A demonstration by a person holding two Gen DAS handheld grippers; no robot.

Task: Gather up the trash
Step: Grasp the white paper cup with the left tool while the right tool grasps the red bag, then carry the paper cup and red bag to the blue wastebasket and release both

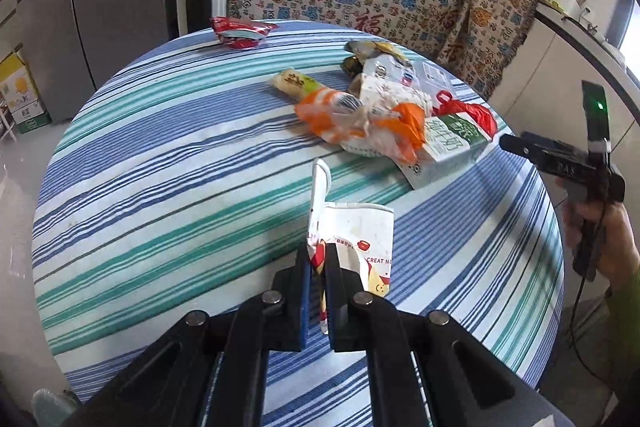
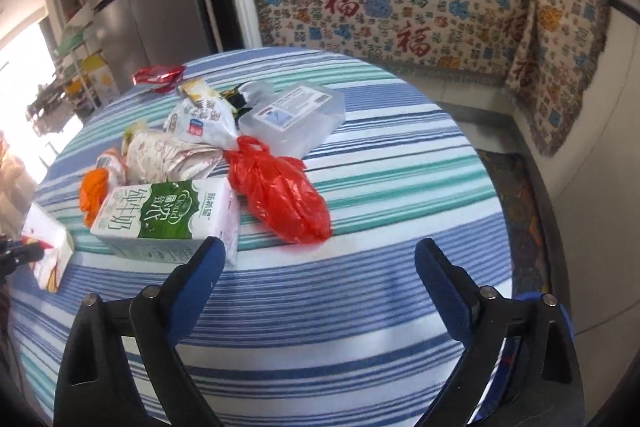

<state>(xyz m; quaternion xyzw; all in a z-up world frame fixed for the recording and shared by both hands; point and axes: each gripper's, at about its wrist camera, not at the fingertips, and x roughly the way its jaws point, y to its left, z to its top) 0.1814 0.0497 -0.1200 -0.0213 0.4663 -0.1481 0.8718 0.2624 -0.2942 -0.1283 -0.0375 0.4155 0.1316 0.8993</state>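
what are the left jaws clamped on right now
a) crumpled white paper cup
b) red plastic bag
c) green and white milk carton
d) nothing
a: in the left wrist view the left gripper is pinched shut on the wall of the crumpled white paper cup.

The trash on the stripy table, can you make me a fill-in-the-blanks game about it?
1. The left tongs are shut on a crumpled paper ____.
2. The right tongs are open and hold ____.
3. The plastic bag beside the milk carton is ____ in colour.
4. The tablecloth has a pattern of ____.

Missing words: cup; nothing; red; stripes
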